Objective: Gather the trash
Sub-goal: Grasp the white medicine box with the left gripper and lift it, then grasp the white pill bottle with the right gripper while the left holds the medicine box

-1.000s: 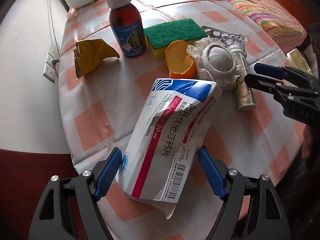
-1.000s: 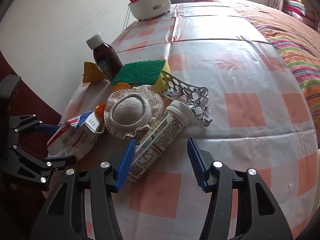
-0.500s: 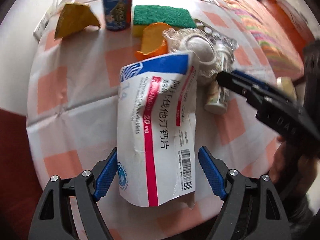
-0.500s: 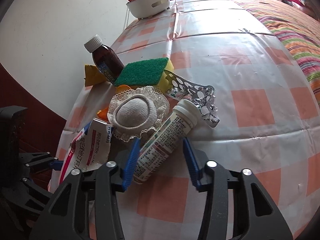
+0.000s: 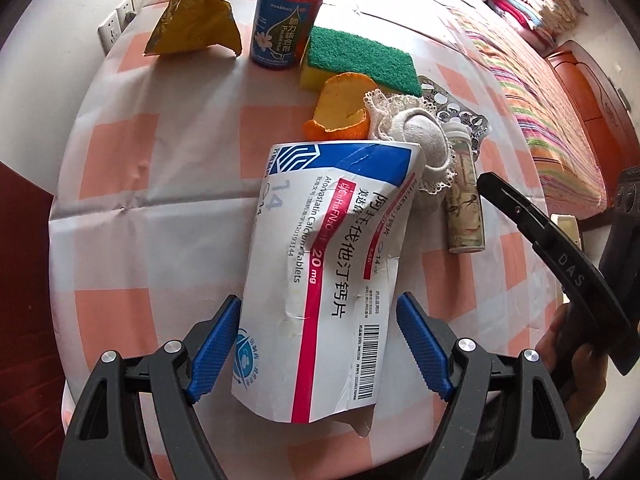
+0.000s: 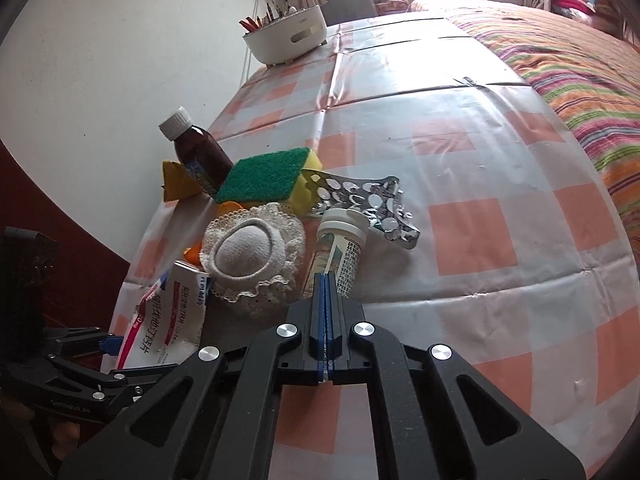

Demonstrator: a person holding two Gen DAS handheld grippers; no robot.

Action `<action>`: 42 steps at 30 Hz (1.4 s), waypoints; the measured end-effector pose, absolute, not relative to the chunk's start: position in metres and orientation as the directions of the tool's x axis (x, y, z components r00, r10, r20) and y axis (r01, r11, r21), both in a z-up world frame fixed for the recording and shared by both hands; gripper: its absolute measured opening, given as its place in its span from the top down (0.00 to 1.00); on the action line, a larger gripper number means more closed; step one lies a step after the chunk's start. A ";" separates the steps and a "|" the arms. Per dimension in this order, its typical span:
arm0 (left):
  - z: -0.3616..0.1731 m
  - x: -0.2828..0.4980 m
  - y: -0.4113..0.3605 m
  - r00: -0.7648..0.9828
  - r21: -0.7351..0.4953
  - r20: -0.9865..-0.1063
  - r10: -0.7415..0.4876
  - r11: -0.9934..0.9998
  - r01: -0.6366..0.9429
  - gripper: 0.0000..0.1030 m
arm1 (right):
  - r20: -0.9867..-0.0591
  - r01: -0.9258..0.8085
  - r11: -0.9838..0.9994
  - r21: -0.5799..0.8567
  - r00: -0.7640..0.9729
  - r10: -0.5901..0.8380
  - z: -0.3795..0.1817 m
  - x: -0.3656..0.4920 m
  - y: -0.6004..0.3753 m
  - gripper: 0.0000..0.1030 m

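Trash at frame centre: one medicine box [image 5: 324, 264] between your spread left gripper [image 5: 320, 344] jaws, one pill bottle [image 6: 340, 252] ahead of your right gripper [image 6: 325, 280], jaws together.

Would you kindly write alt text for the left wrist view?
Open blue-padded left tongs straddle a crumpled white, blue and red medicine box on a checked tablecloth; behind lie orange peel, a green sponge and a brown syrup bottle.

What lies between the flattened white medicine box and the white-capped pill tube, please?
The round cream lace-edged pincushion sits between the box and the tube, touching or overlapping both; the right wrist view shows it best.
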State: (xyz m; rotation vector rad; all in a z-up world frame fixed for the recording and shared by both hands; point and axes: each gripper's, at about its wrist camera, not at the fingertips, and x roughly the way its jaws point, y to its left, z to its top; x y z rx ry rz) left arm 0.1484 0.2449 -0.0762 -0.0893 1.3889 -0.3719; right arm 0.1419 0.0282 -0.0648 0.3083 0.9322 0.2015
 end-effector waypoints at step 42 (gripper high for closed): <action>-0.081 0.155 0.229 0.059 -0.270 -0.953 -0.297 0.923 0.275 0.20 | -0.859 -0.080 0.995 0.061 0.503 0.093 -0.084 0.194 0.071 0.73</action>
